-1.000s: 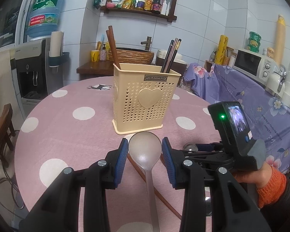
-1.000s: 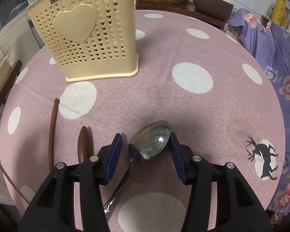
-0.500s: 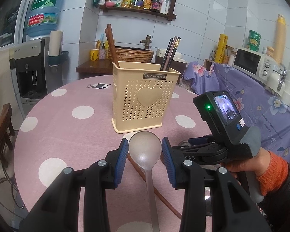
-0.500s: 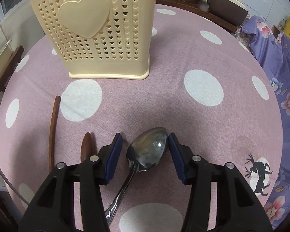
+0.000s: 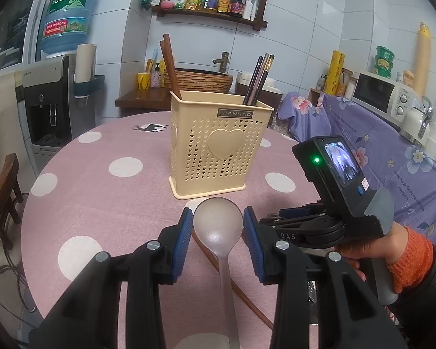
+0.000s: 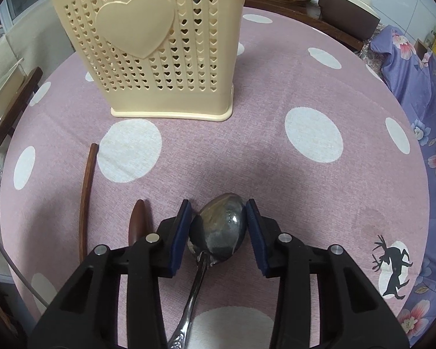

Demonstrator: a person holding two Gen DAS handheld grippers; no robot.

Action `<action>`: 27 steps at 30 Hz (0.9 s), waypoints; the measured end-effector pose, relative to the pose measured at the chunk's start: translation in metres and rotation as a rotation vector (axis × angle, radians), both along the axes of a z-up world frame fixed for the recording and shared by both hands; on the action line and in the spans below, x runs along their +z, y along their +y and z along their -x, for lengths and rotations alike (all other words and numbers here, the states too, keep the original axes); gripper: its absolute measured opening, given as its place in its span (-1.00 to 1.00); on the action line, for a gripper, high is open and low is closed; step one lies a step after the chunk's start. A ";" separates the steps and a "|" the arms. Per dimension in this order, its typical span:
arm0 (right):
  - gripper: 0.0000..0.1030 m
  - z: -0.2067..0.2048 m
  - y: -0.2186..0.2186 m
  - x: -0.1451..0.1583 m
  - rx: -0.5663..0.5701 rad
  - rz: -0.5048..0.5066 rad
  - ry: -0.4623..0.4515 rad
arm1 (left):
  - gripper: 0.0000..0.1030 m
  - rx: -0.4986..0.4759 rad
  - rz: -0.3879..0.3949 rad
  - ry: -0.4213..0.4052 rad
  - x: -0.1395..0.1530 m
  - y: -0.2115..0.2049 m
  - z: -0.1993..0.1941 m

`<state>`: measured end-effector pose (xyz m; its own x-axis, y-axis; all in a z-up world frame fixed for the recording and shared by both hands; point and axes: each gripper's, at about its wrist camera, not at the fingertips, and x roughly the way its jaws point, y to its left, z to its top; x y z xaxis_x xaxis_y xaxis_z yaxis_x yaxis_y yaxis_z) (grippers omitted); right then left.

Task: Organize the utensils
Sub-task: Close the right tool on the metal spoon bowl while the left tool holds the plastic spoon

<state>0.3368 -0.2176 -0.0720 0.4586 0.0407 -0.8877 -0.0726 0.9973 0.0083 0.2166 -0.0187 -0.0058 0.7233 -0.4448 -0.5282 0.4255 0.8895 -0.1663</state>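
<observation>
A cream perforated utensil holder (image 5: 221,148) with a heart stands mid-table; it also shows in the right wrist view (image 6: 162,49). It holds wooden handles and dark chopsticks (image 5: 258,80). My left gripper (image 5: 218,226) is shut on the bowl of a translucent grey spoon (image 5: 218,226), held above the table in front of the holder. My right gripper (image 6: 218,222) is shut on the bowl of a metal spoon (image 6: 221,229), lifted over the cloth. The right gripper's body (image 5: 334,203) shows to the right in the left wrist view.
A wooden chopstick (image 6: 85,200) and a brown wooden spoon (image 6: 138,221) lie on the pink polka-dot tablecloth (image 6: 314,133) left of my right gripper. A water dispenser (image 5: 52,101), wicker basket (image 5: 200,80) and microwave (image 5: 380,96) stand behind the round table.
The right gripper has risen with the metal spoon and moved toward the holder. The left gripper holds the grey spoon nearly still.
</observation>
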 end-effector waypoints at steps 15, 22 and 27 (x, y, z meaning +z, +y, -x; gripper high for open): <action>-0.52 -0.002 -0.012 0.003 -0.032 -0.063 -0.030 | -0.29 0.006 0.004 0.007 -0.001 0.002 -0.002; -0.52 -0.001 -0.037 0.008 -0.077 -0.138 -0.035 | -0.29 0.007 0.008 0.005 -0.001 0.004 0.000; -0.67 0.001 -0.054 0.004 -0.092 -0.193 -0.028 | -0.29 0.007 0.010 0.005 -0.001 0.004 0.001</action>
<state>0.3362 -0.2719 -0.0679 0.4927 0.1659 -0.8542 0.0156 0.9798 0.1993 0.2161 -0.0150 -0.0070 0.7235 -0.4452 -0.5275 0.4186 0.8906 -0.1776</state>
